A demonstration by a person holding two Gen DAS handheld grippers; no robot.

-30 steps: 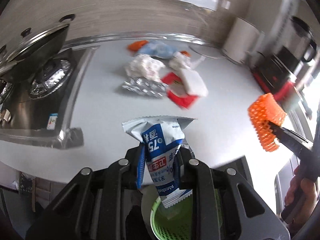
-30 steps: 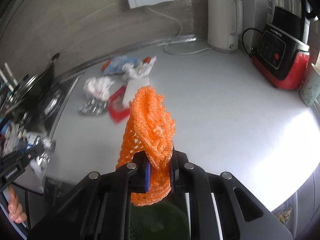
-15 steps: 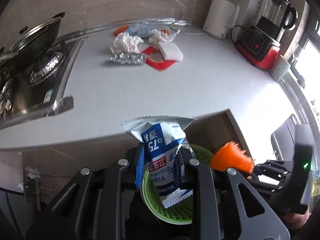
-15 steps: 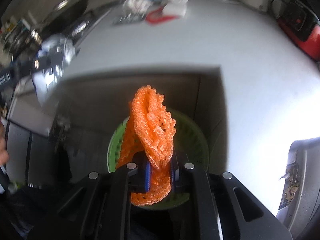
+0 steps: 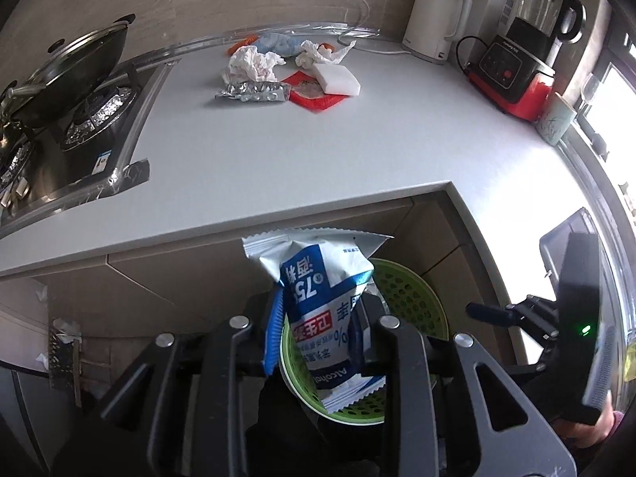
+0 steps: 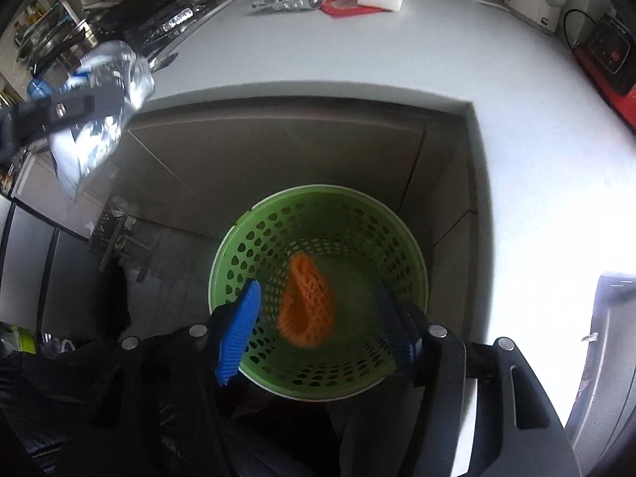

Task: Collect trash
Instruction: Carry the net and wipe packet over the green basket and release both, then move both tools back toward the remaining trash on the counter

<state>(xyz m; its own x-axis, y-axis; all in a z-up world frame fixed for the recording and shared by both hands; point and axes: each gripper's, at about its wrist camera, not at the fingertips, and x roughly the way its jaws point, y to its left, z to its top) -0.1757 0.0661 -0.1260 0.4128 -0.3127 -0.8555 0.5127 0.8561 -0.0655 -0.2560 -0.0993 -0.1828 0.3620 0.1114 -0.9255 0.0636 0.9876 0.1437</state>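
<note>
The right gripper [image 6: 318,334] points down into the green perforated basket [image 6: 254,234], which stands on the floor below the near edge of the white countertop [image 5: 357,151]. Its jaws are opening and stand wide, with nothing pressed between the blue pads [image 6: 238,334]. The orange foam net [image 6: 304,300] is inside the basket, apart from both pads — whether it is resting on the bottom or still in the air cannot be told. The left gripper [image 5: 316,338] has a narrow opening that is widening slightly, and its pads still press on the blue-and-white wipes packet [image 5: 326,310]; the packet stands upright between the fingers, above the near-left rim of the basket. On the far part of the countertop lies the remaining trash: crumpled tissue [image 5: 250,65], a foil blister pack [image 5: 254,91] just near it, a red wrapper [image 5: 314,97] to the right, and a white sponge block [image 5: 336,81] partly over the wrapper. A white kettle [image 5: 433,20] and a red-based blender [image 5: 524,47] stand at the far right. A stove with a lidded pan [image 5: 67,79] occupies the left side.
</note>
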